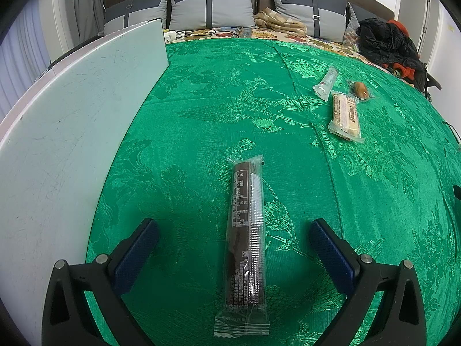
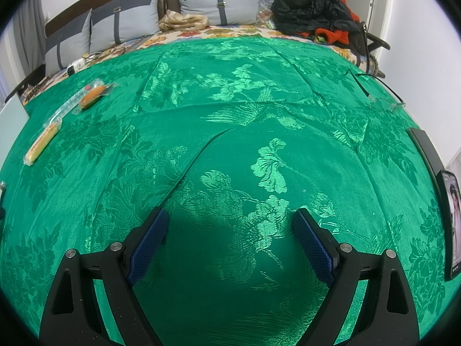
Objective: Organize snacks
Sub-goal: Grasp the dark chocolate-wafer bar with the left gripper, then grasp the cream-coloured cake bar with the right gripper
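A green cloth [image 1: 201, 109] covers the bed. On it, a dark snack bar [image 1: 246, 242] lies between the wide-open left gripper [image 1: 234, 238], untouched. Three smaller snacks [image 1: 345, 115] sit farther up the cloth. The right gripper [image 2: 230, 225] hangs wide open, empty.

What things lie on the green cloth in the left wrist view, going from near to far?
Dark chocolate bar between the open left claw fingers → pale wafer bar → small brown snack → white tube packet.
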